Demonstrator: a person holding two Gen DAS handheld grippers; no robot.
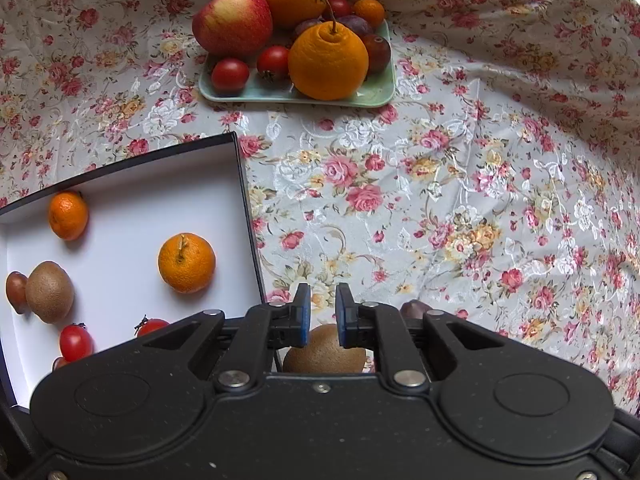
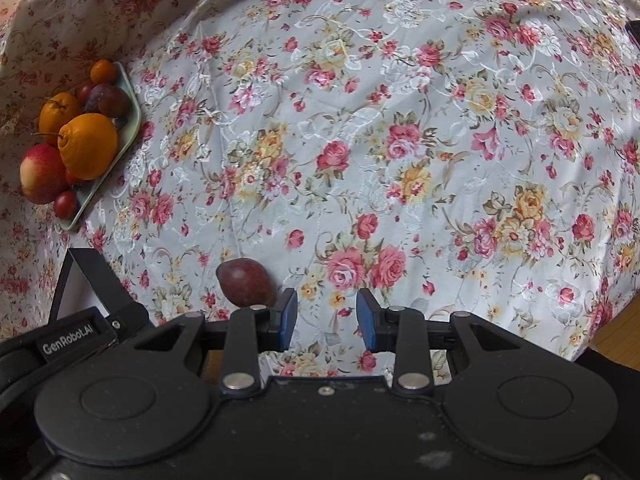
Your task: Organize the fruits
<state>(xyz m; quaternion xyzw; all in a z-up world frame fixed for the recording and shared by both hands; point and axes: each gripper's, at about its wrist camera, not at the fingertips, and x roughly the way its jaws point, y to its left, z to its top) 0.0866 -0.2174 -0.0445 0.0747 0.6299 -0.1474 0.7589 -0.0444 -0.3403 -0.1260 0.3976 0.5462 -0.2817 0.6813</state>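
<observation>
A pale green tray (image 1: 376,96) at the back holds an apple (image 1: 232,20), two big oranges (image 1: 328,62), cherry tomatoes, plums and a small mandarin. The black-rimmed white box (image 1: 244,184) on the left contains two mandarins (image 1: 186,258), a kiwi (image 1: 50,292), a plum and cherry tomatoes. My left gripper (image 1: 322,312) hovers just right of the box, its pads a narrow gap apart and nothing between them. Under it on the cloth lie a kiwi (image 1: 324,354) and a plum (image 1: 412,309). My right gripper (image 2: 326,316) is open and empty, with the plum (image 2: 246,282) just left of its fingers.
A floral cloth (image 2: 400,140) covers the whole table and rises in folds at the back. The left gripper's body (image 2: 76,344) and the box corner (image 2: 86,276) show at the lower left of the right wrist view. Wooden floor (image 2: 616,328) lies past the cloth's right edge.
</observation>
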